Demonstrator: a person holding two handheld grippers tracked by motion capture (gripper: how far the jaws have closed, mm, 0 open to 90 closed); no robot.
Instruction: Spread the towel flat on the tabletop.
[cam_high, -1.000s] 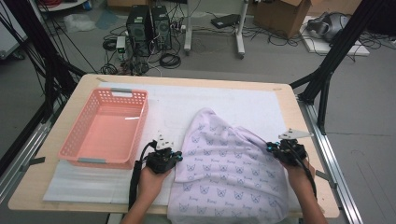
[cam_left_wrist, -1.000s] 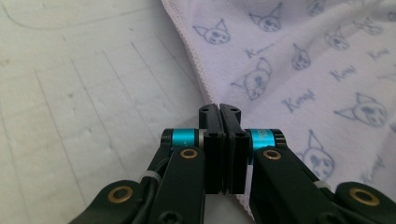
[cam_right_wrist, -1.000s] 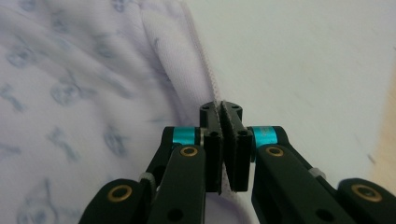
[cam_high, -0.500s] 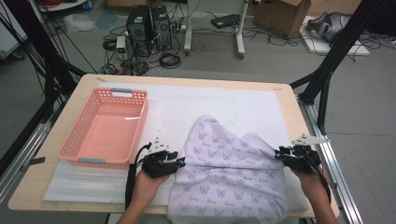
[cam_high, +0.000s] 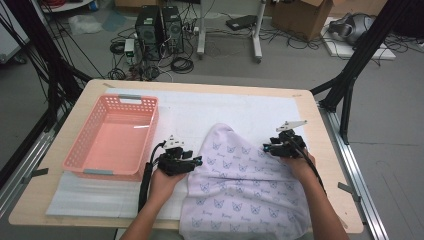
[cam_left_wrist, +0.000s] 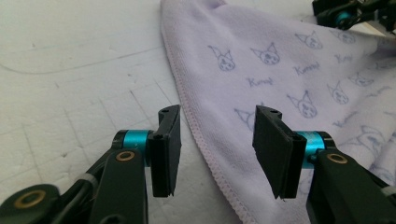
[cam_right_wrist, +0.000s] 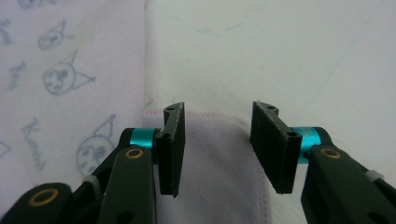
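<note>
A lilac towel (cam_high: 245, 195) printed with small cat faces lies spread over the near right part of the white mat (cam_high: 210, 107), and its near edge hangs over the table's front. My left gripper (cam_high: 194, 161) sits at the towel's left hem and is open. In the left gripper view the stitched hem of the towel (cam_left_wrist: 280, 60) runs under the gap of that gripper (cam_left_wrist: 217, 144), clear of both pads. My right gripper (cam_high: 267, 148) rests over the towel's right side. It is open too, above a corner of the towel (cam_right_wrist: 60, 84) in its own view (cam_right_wrist: 217, 140). Both pairs of jaws have just been opening.
An empty pink plastic basket (cam_high: 110, 140) stands on the mat's left part, close to my left hand. The wooden table (cam_high: 90, 87) ends just right of my right hand, beside a metal rail. The right gripper (cam_left_wrist: 350, 11) shows at the top right of the left gripper view.
Both grippers went from shut on the towel's edges to open. The right one moved left and away from me, onto the towel. The towel has settled lower.
</note>
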